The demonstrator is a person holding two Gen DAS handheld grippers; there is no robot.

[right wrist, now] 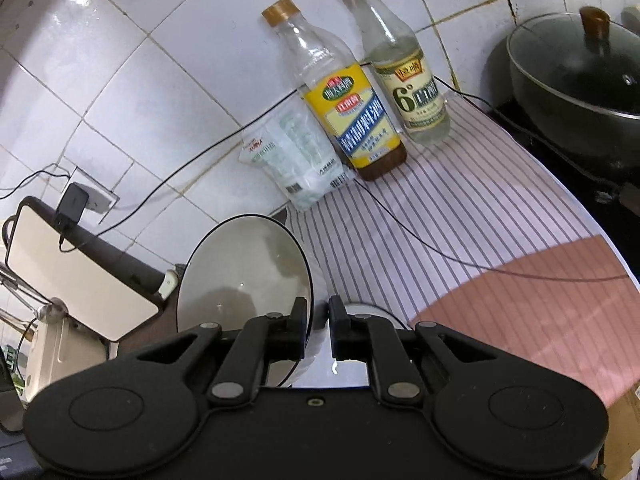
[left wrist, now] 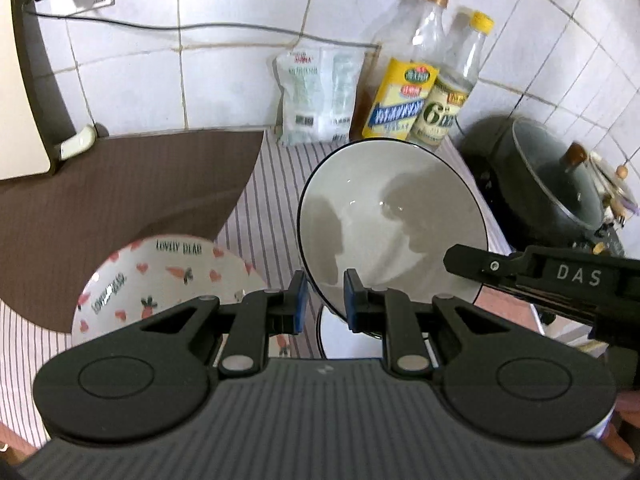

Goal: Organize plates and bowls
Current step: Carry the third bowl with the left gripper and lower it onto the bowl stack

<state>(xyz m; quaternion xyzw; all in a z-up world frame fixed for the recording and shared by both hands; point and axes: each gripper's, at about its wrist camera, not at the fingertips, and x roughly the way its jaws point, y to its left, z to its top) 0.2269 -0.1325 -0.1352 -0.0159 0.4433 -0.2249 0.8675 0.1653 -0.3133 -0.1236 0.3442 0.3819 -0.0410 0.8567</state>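
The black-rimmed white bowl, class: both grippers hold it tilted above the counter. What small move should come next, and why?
Probably level it and ease it left toward the brown mat. The left gripper and right gripper each pinch the white bowl by its rim. It hangs tilted, and the carrot-patterned bowl already sits by that mat.

We see our right gripper (right wrist: pixel 318 322) with its jaws nearly closed, pinching the rim of a white black-rimmed bowl (right wrist: pixel 244 276) that is tilted up off the counter. Beneath it another white dish (right wrist: pixel 360 364) is partly visible. The striped cloth (right wrist: pixel 460 216) runs back to the tiled wall (right wrist: pixel 140 80), where two bottles (right wrist: pixel 348 120) and a plastic bag (right wrist: pixel 292 160) stand. A lidded dark pot (right wrist: pixel 572 88) sits at upper right.
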